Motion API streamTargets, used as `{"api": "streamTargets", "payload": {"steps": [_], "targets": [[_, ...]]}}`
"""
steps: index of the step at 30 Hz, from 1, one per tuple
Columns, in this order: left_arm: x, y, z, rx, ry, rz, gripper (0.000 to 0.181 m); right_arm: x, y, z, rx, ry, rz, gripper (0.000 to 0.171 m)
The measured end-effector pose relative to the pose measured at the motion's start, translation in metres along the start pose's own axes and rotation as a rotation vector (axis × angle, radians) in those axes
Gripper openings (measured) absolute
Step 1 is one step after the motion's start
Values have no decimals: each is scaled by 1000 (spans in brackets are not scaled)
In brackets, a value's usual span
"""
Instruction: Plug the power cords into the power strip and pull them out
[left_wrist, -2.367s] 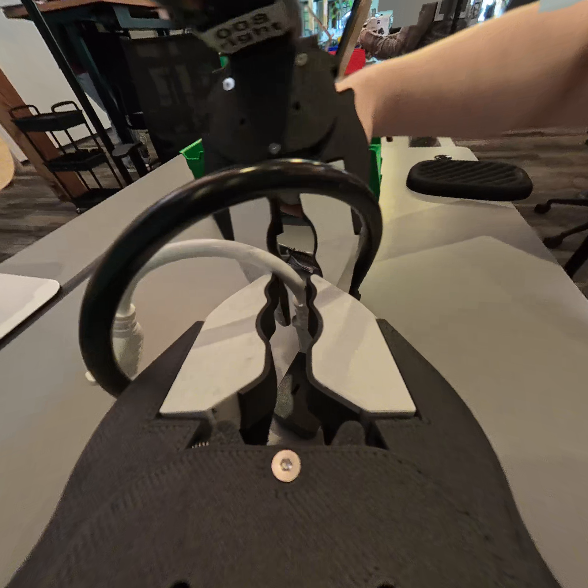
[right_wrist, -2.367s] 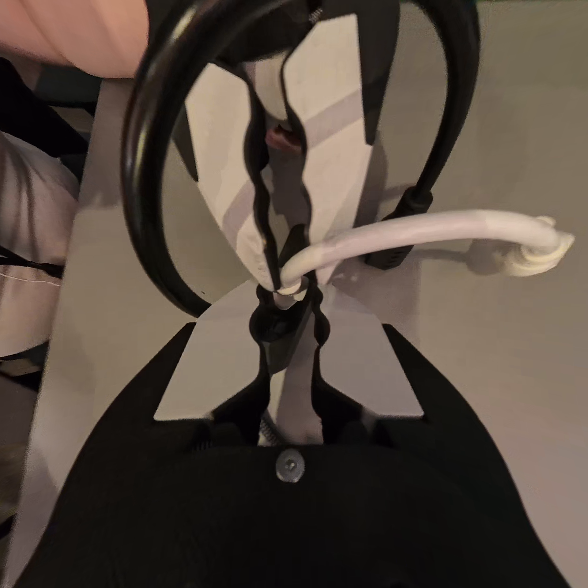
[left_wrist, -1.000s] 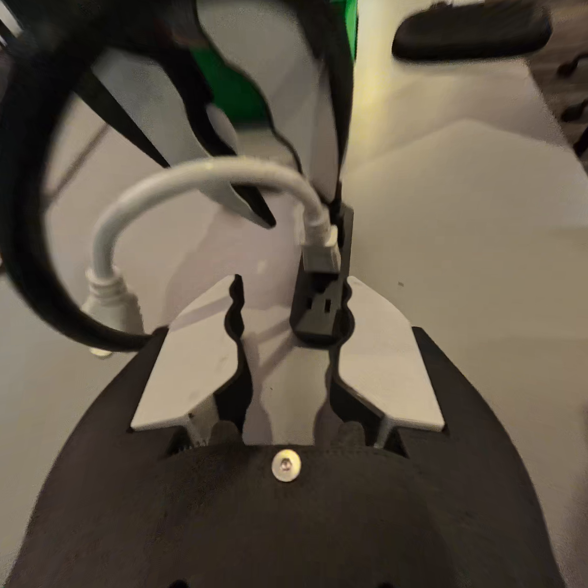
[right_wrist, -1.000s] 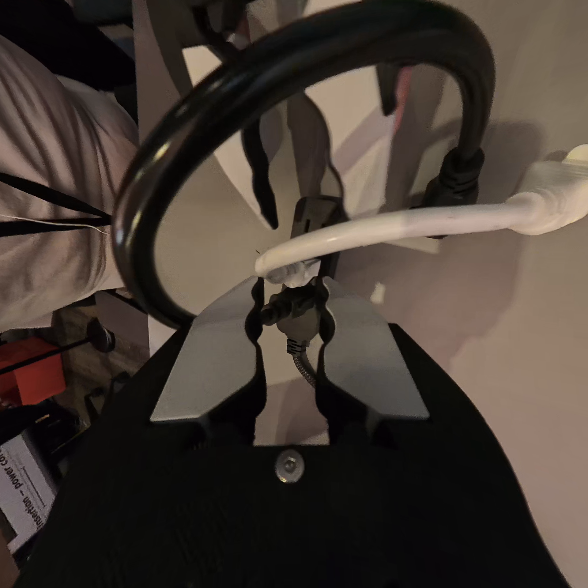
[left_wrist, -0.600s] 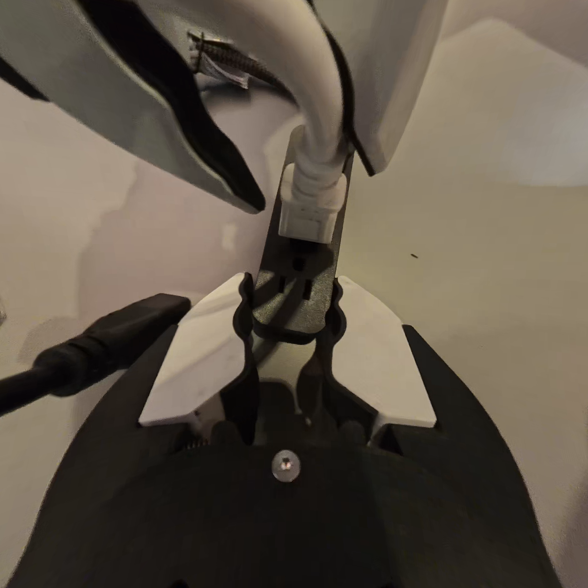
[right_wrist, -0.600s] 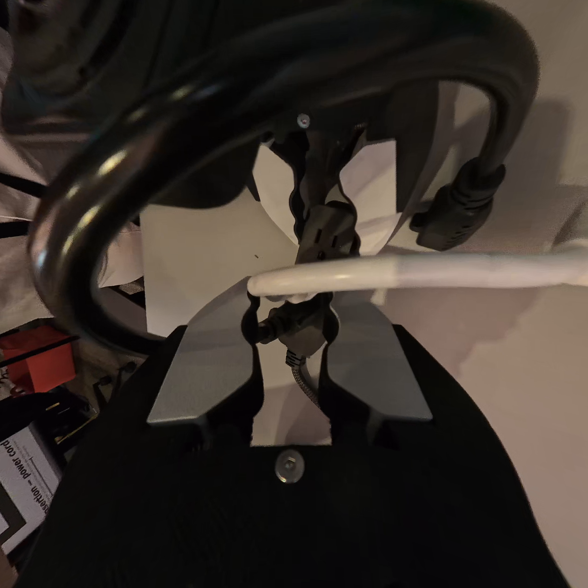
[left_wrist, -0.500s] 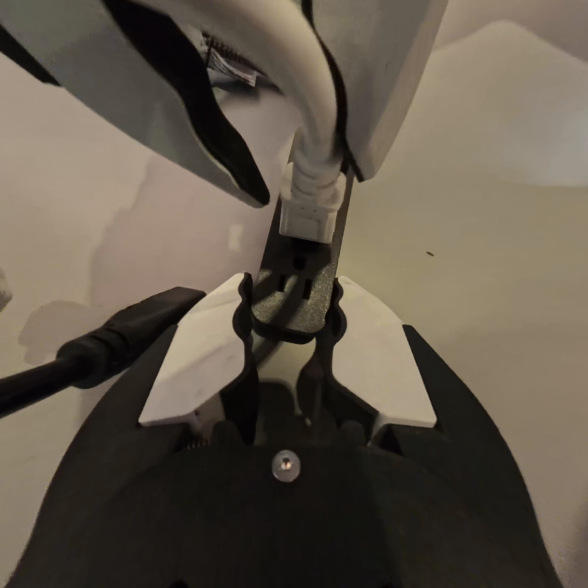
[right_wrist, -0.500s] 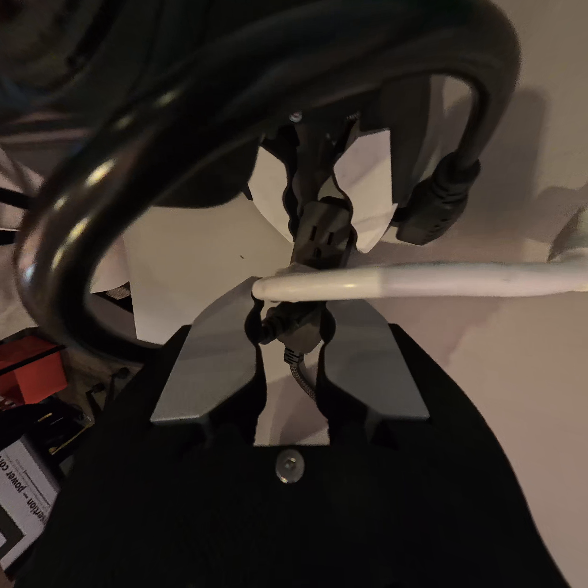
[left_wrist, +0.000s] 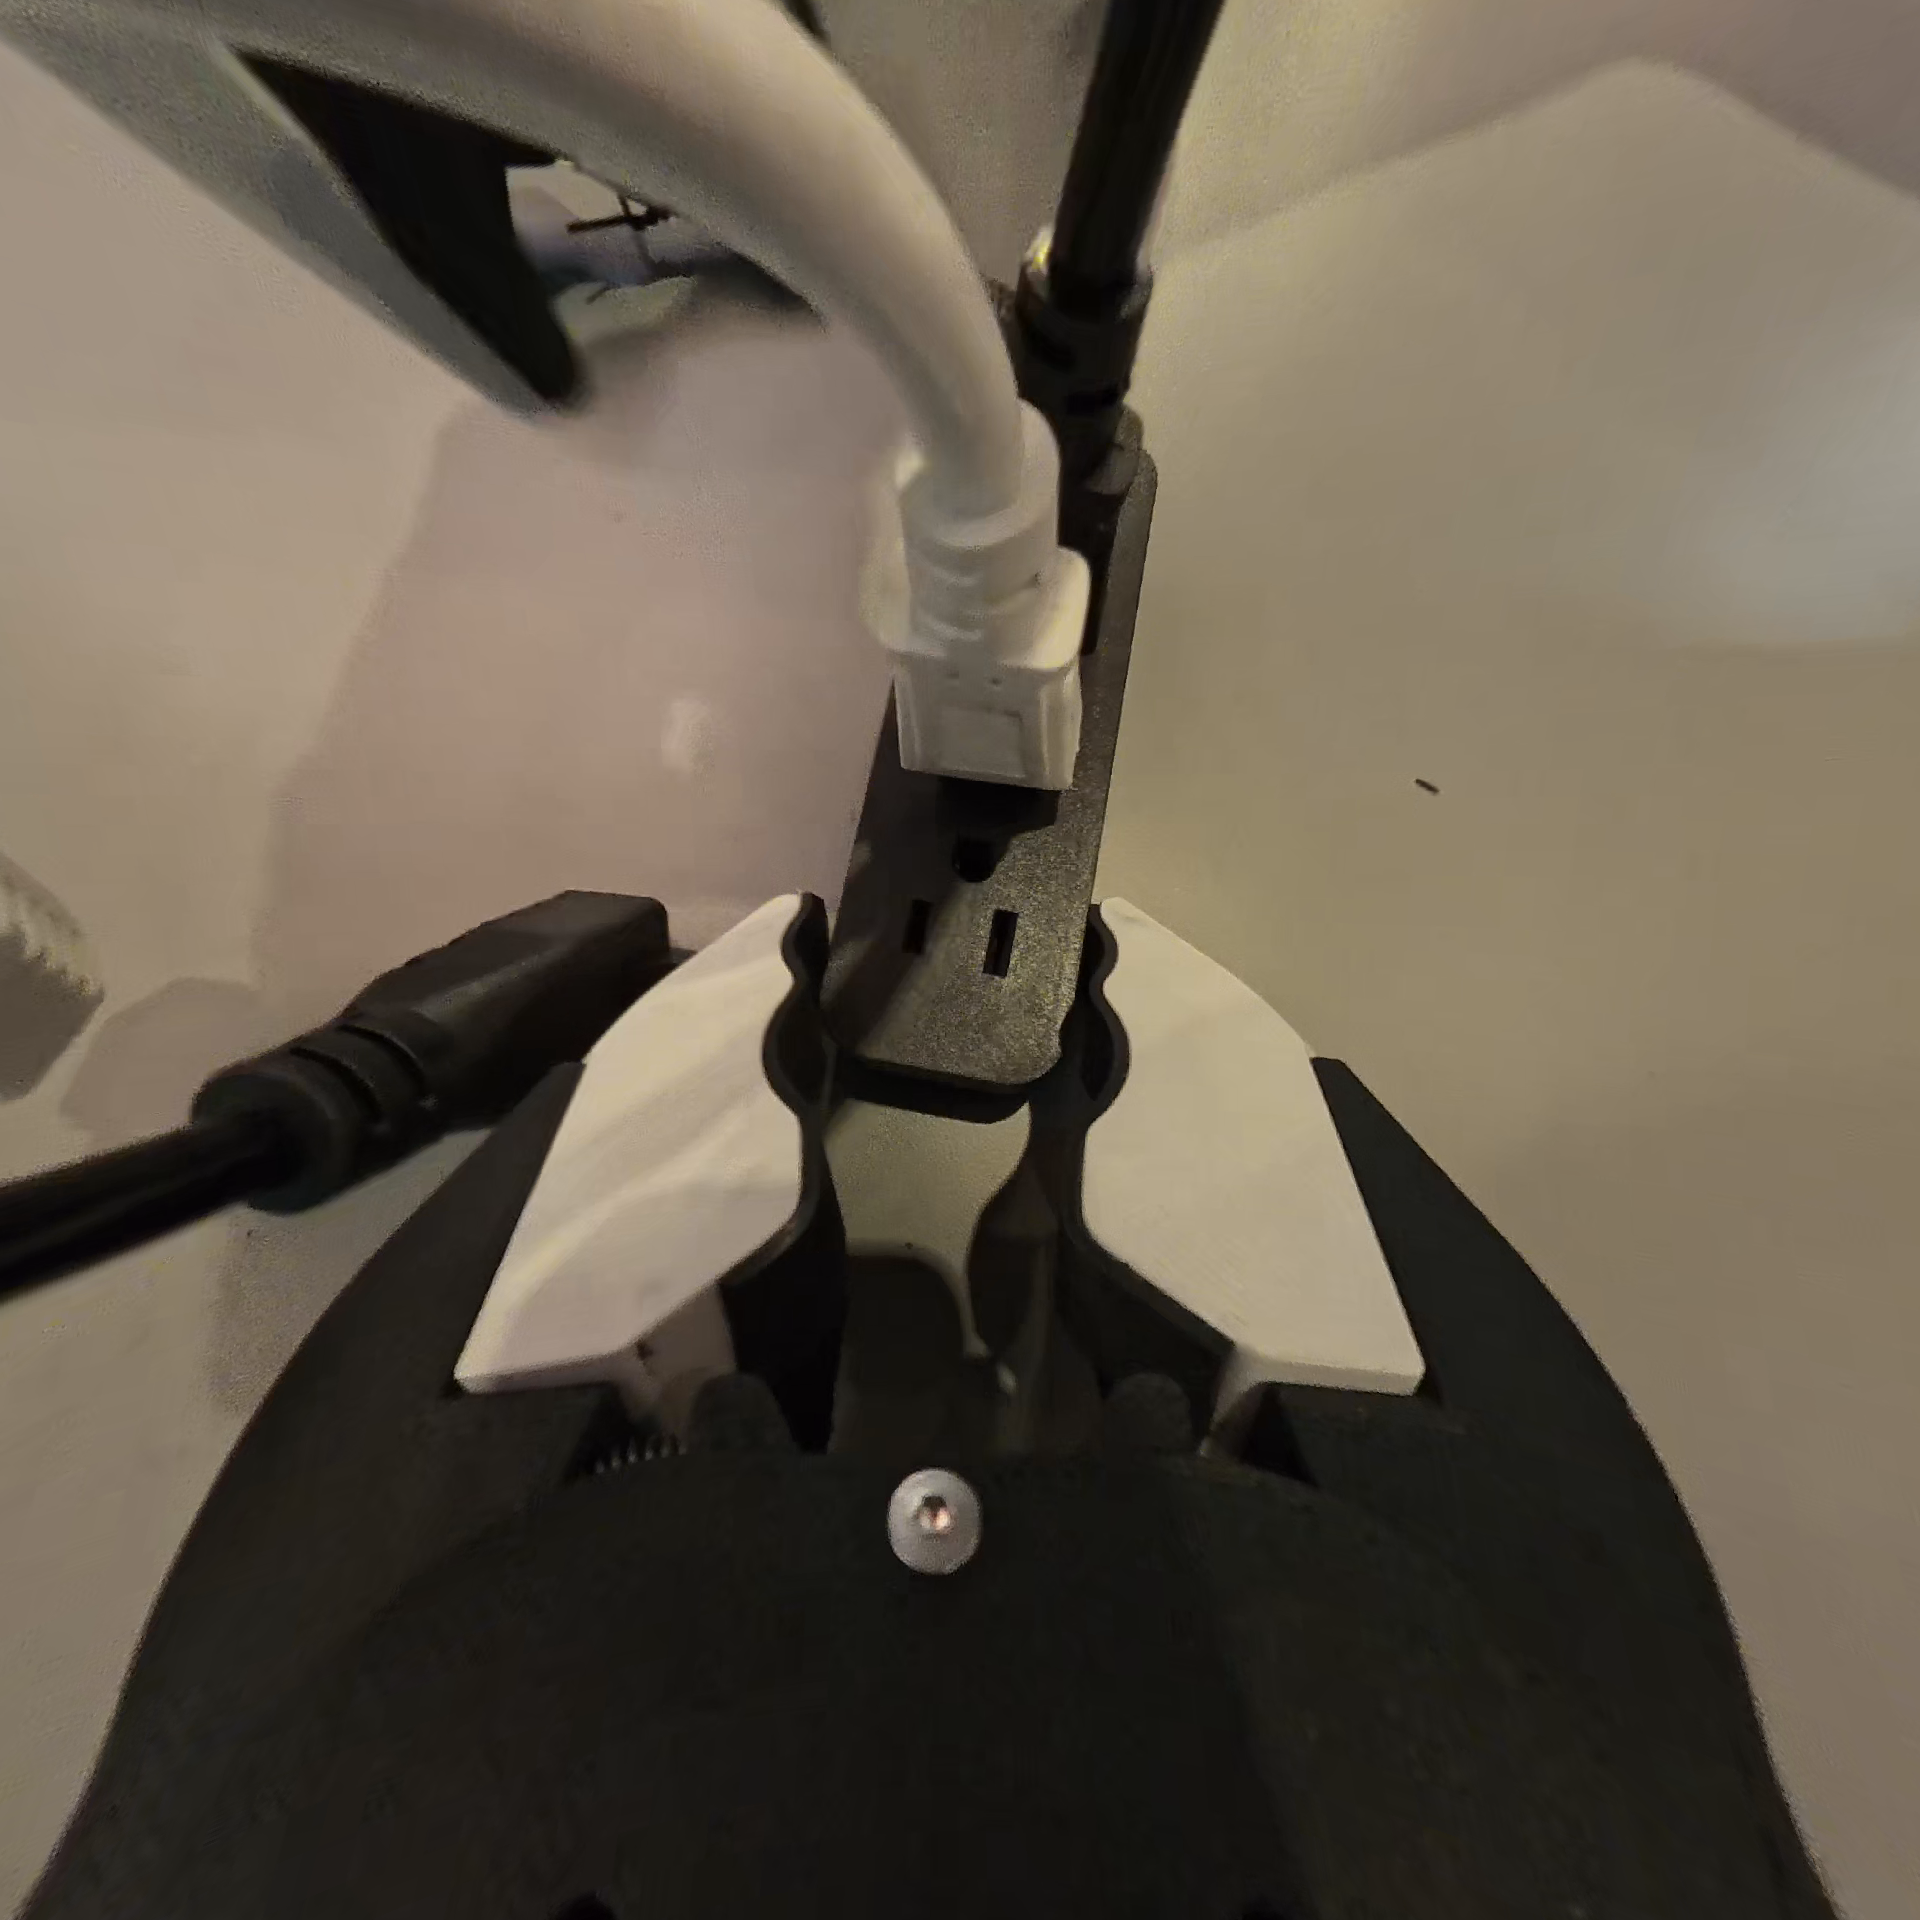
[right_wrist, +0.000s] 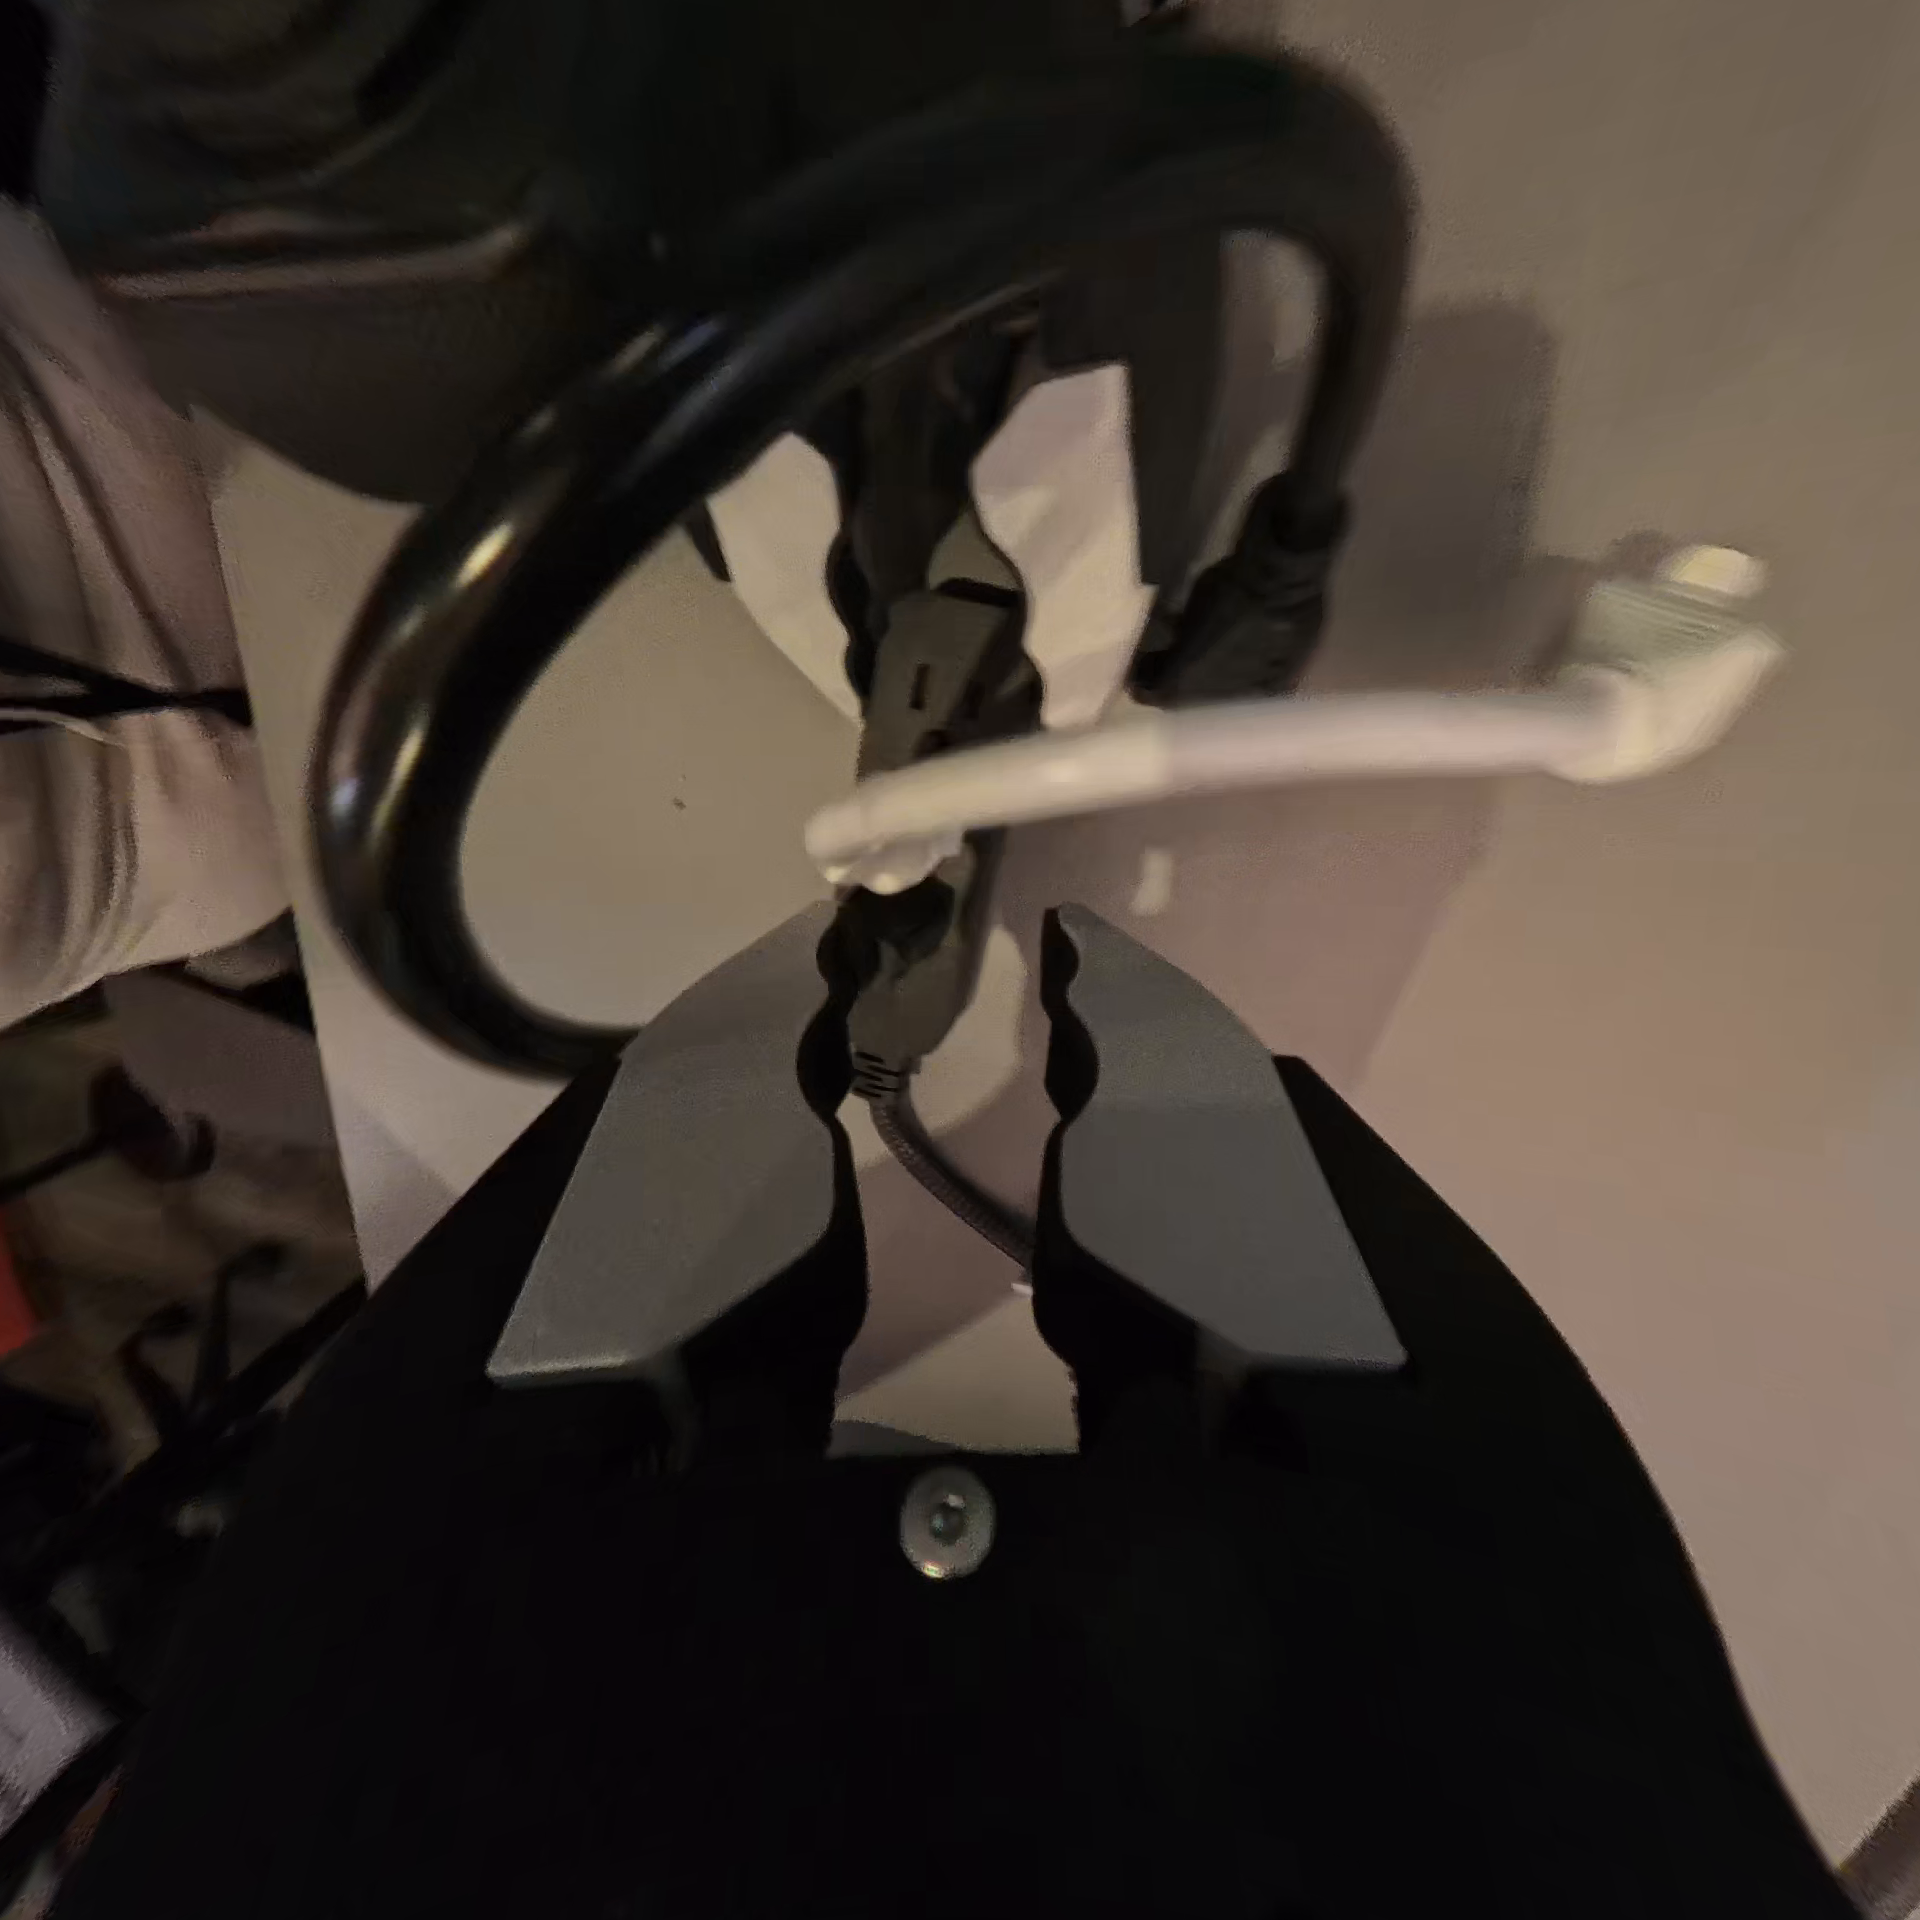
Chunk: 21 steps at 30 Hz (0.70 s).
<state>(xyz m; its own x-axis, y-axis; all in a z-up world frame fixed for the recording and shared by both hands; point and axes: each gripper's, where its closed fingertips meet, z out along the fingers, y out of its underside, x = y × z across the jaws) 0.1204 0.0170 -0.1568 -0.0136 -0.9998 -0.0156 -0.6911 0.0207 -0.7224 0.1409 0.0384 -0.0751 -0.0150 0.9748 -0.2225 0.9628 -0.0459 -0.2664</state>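
Left hand-held gripper (left_wrist: 954, 966) clamped on near end of black strip (left_wrist: 982, 935), lying on desk (left_wrist: 1507, 935). White plug (left_wrist: 987, 686) and black plug (left_wrist: 1081, 416) seated in strip. Right hand-held gripper (right_wrist: 940, 956) parted around strip's far end, not gripping.

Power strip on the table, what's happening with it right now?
The left gripper is clamped on the near end of the black power strip, steadying it on the table. A white plug and a black plug sit in the sockets farther along; the nearest socket is empty. The right gripper is open around the strip's other end, where its braided cable leaves, gripping nothing.
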Motion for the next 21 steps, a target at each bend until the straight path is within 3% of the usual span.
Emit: {"api": "streamTargets", "payload": {"steps": [4,9,12,15,21], "targets": [[1,3,-3,-4,-3,-3,45,-4,-15,-45,228,81,33,32],[1,5,-5,-3,-15,-14,45,-75,-51,-58,401,303,-131,18],[1,5,-5,-3,-16,-16,45,-83,-58,-32,291,457,-170,18],[1,5,-5,-3,-20,-19,45,-49,-42,-18,105,588,-73,23],[3,6,-6,-3,-22,-21,45,-25,-53,-37,-91,761,-103,25]]}}
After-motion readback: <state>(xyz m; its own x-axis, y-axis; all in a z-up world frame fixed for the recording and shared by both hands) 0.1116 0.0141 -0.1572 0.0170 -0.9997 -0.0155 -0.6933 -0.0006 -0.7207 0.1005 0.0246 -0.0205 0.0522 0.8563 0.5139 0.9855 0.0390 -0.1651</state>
